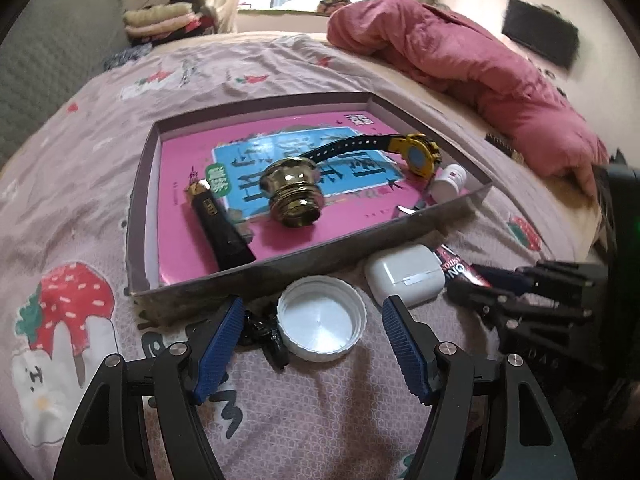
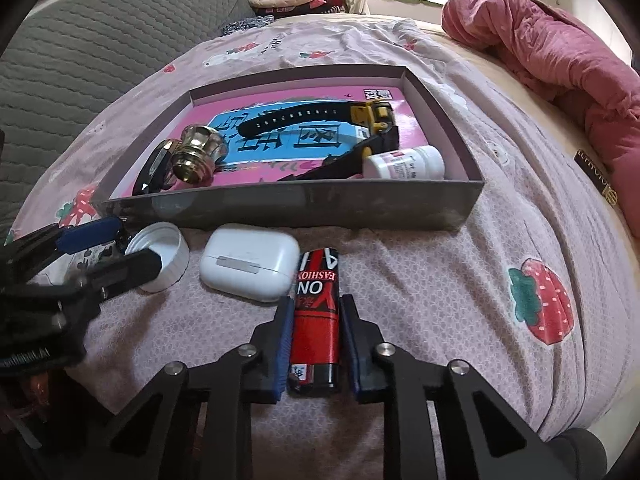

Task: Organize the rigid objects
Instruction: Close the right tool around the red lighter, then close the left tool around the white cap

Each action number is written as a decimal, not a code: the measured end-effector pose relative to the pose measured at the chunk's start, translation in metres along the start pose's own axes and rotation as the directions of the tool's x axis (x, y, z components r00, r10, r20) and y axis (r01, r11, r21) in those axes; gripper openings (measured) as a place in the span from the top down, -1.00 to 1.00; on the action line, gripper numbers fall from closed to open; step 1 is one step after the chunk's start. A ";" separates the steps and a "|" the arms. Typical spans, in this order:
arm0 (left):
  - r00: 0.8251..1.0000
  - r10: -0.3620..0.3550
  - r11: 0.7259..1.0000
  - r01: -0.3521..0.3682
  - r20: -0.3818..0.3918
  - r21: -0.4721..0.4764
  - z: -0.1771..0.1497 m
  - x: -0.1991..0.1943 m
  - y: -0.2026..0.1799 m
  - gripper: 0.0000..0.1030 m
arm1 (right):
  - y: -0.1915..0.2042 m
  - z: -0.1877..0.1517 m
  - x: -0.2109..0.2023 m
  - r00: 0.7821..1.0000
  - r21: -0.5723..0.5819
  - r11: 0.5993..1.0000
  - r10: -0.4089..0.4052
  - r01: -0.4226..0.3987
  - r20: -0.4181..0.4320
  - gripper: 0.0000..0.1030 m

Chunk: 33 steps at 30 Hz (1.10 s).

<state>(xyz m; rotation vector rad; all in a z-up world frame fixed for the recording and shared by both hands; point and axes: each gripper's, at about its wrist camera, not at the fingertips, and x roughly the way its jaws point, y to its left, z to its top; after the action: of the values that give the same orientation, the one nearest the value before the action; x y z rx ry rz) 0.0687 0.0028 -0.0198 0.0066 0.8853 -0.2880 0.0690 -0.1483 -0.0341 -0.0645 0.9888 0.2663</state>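
A red lighter [image 2: 316,320] lies on the bedspread in front of the grey box [image 2: 280,208], and my right gripper [image 2: 316,304] is shut on it, pads against its two long sides. A white earbud case [image 2: 250,264] rests just left of it. An upturned white bottle cap [image 1: 322,318] sits between the spread fingers of my left gripper [image 1: 314,308], which is open with its pads apart from the cap. Inside the box [image 1: 132,216] a pink book carries a brass knob [image 1: 294,192], a black lighter [image 1: 220,224], a yellow watch [image 1: 416,156] and a white pill bottle [image 1: 450,182].
A small black crumpled item [image 1: 262,334] lies beside the cap's left side. A pink quilt [image 1: 460,64] is heaped at the far right of the bed. A grey padded surface [image 2: 80,52] runs along the left. The bed edge drops away at the right.
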 end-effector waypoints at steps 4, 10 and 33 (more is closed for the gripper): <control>1.000 0.018 0.999 -0.017 -0.010 0.046 -0.001 0.003 -0.007 -0.41 | -0.004 0.001 0.000 1.000 0.015 1.000 0.009 -0.009 -0.004 0.56; 0.998 0.055 0.992 -0.056 0.009 0.109 -0.002 0.004 -0.016 -0.41 | -0.005 0.001 -0.001 1.000 0.024 1.000 0.016 -0.016 -0.005 0.56; 0.978 0.207 0.934 -0.202 0.015 0.296 -0.012 0.025 -0.054 -0.15 | -0.009 0.002 0.001 1.000 0.049 0.999 0.023 -0.023 -0.003 0.56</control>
<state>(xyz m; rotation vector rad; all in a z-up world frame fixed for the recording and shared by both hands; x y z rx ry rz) 0.0610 -0.0533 -0.0403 0.3788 0.8436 -0.2235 0.0735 -0.1562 -0.0344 -0.0093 0.9997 0.2630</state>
